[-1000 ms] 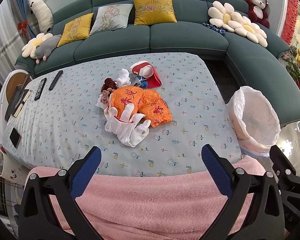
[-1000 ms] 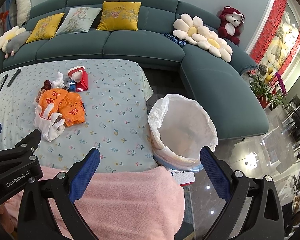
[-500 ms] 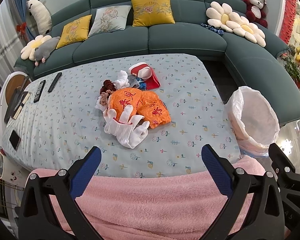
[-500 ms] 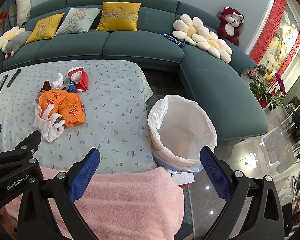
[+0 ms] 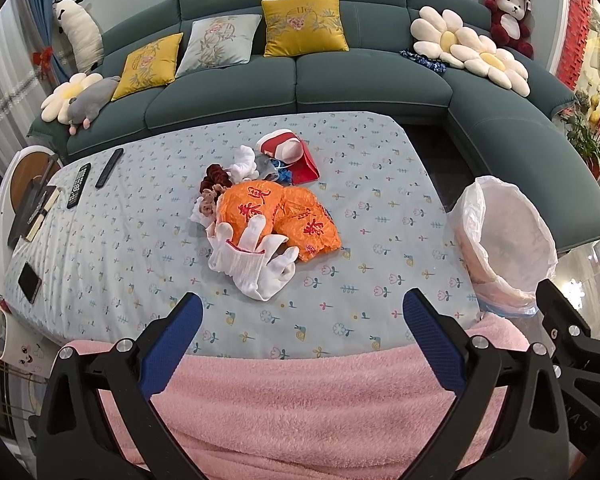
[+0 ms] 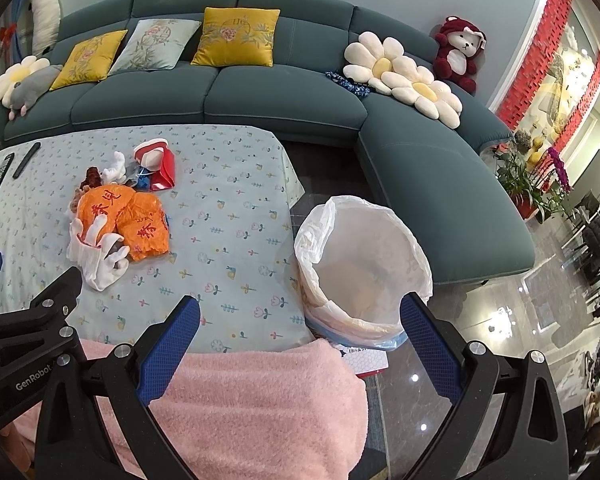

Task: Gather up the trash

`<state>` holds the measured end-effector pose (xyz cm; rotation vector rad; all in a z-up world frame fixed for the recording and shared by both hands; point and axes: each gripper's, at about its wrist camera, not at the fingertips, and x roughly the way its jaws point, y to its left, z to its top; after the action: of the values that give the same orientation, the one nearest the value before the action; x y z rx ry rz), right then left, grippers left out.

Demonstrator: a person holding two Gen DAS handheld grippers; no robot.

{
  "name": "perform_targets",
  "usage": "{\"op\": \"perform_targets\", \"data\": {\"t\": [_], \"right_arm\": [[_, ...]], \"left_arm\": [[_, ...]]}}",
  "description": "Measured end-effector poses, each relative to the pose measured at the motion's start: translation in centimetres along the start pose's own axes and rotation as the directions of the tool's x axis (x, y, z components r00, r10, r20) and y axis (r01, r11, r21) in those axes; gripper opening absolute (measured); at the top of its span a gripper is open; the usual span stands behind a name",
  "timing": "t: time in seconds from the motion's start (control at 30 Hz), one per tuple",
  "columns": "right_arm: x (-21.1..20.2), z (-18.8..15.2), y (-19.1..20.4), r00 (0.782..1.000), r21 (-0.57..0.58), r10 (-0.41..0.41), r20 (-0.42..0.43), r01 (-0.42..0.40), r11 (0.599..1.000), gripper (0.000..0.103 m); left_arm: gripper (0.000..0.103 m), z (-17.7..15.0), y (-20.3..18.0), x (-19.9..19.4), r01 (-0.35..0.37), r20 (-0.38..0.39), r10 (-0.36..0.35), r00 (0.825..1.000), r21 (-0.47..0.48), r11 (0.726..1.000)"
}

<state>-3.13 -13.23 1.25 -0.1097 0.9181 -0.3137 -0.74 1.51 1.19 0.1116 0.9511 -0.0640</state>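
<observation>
- Living-room setting: a teal sectional sofa [image 5: 340, 80] curves behind a low table covered by a floral tablecloth [image 5: 380, 184]; a pink blanket [image 5: 320, 408] lies over the table's near edge.
- Left gripper [image 5: 302, 314]: jaws wide apart and empty, held above the pink blanket at the near edge, facing the trash pile.
- Right gripper [image 6: 300, 316]: jaws likewise spread wide with nothing between them, held over the table's near right corner, beside the bin.
- Trash pile, mid-table: two crumpled orange wrappers [image 5: 276, 216] with red characters lie side by side, touching; white gloves [image 5: 256, 260] rest against their near side, one finger overlapping the left wrapper.
- Behind the wrappers: a red-and-white carton [image 5: 290, 154] on its side, crumpled white tissue [image 5: 242, 164], and dark red and beige scrunchies [image 5: 214, 184].
- Trash bin [image 6: 364, 264]: lined with a white plastic bag, standing on the floor just beside the table's right edge; its inside looks bare.
- Left edge of the table: two remote controls [image 5: 94, 178] and a black phone [image 5: 29, 282], well apart from the pile.
</observation>
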Motion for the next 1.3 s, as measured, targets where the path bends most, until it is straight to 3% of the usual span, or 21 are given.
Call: {"op": "perform_targets", "data": {"t": [1.3], "right_arm": [[0.08, 0.32, -0.03, 1.0, 0.006, -0.01, 0.007, 0.01, 1.0, 0.096]], "left_arm": [[0.096, 0.75, 0.55, 0.29, 0.009, 0.003, -0.009, 1.0, -0.027, 1.0]]}}
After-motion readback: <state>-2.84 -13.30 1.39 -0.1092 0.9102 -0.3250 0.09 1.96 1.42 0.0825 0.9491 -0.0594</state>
